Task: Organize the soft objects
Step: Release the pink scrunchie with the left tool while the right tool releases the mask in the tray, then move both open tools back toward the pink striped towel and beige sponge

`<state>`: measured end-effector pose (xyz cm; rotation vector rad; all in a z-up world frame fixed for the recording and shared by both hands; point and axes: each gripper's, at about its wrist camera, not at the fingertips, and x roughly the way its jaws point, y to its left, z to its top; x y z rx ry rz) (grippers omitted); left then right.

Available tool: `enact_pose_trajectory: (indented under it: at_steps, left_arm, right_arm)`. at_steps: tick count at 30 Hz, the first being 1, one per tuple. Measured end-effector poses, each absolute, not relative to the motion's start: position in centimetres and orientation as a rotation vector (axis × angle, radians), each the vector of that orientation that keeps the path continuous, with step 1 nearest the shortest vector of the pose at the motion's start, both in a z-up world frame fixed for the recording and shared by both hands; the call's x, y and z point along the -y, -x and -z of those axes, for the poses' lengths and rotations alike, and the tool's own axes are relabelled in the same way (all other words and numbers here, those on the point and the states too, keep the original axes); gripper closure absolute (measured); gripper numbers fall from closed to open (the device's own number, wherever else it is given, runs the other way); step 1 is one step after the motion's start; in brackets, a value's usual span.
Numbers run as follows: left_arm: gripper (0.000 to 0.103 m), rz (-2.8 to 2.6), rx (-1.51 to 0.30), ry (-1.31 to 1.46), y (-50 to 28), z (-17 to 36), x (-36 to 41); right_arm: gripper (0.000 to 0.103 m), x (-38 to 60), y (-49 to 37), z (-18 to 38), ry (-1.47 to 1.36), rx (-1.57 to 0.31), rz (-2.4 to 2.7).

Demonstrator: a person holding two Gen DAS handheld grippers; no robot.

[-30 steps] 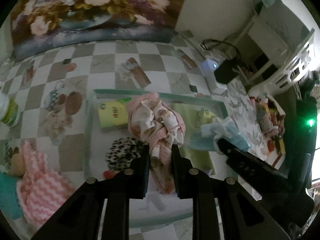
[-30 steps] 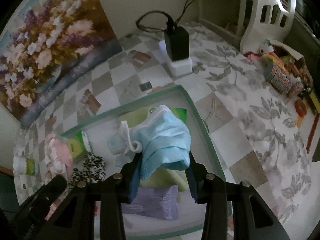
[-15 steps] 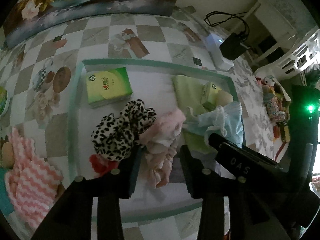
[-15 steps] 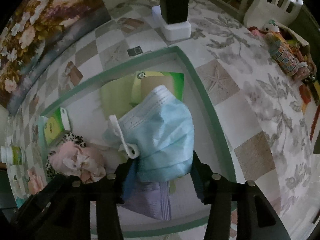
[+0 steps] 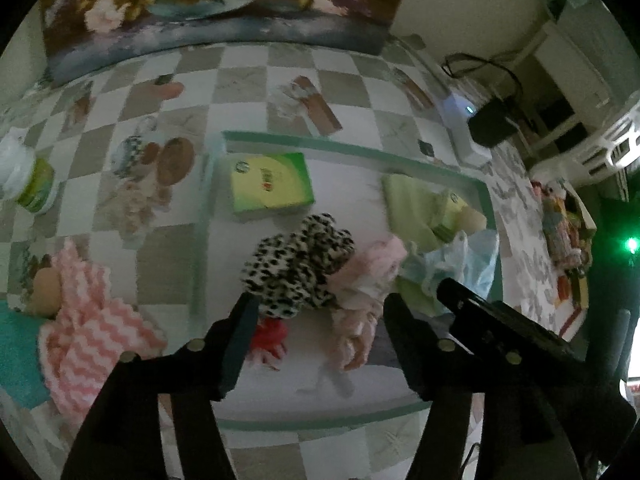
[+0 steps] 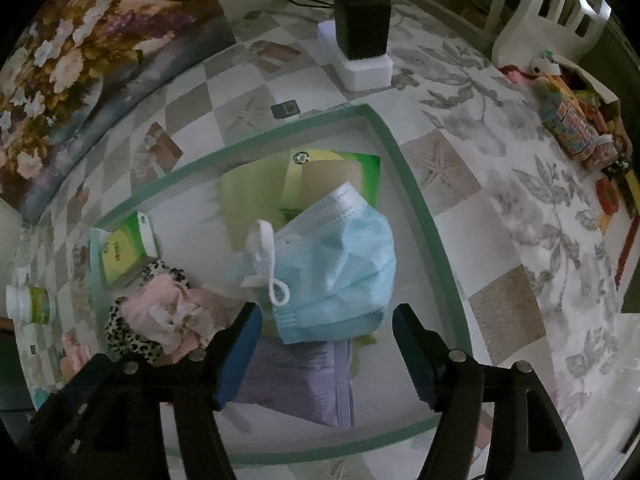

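Observation:
A white tray with a green rim (image 5: 208, 248) (image 6: 404, 156) lies on the checkered tablecloth. In it sit a pink floral cloth (image 5: 360, 284) (image 6: 168, 312), a leopard-print scrunchie (image 5: 298, 264) (image 6: 128, 336), a red scrunchie (image 5: 270, 336), green tissue packs (image 5: 270, 184) (image 6: 120, 256) and a blue face mask (image 6: 340, 272) (image 5: 464, 260) over a purple cloth (image 6: 316, 376). My left gripper (image 5: 320, 312) hangs above the pink cloth, jaws opening, pads apart from it. My right gripper (image 6: 326, 324) hovers over the mask, jaws opening, pads clear of it.
A pink-and-white striped cloth (image 5: 84, 328) and a teal cloth (image 5: 16, 352) lie left of the tray. A white-lidded green jar (image 5: 28, 184) (image 6: 30, 304) stands at the far left. A black adapter on a white box (image 6: 362, 36) and a box of colourful items (image 6: 576, 120) sit beyond the tray.
Both grippers' jaws spread apart. The pink cloth left the left jaws and now lies in the tray beside the leopard scrunchie. The mask slipped from the right jaws onto the pile below.

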<state>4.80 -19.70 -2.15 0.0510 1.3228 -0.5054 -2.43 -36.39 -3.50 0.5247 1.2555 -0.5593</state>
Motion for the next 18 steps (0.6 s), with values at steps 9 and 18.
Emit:
enact_pose_trajectory:
  at_steps: [9,18]
  left_arm:
    - [0.027,0.317,-1.289,-0.032,-6.6,2.4,16.1]
    - [0.013,0.233,-1.244,-0.023,-8.3,2.0,12.8]
  right_arm:
    - [0.024,34.0,1.4,1.3,-0.476,-1.197,0.498]
    - [0.017,30.1,-0.1,-0.3,-0.364,-1.168,0.42]
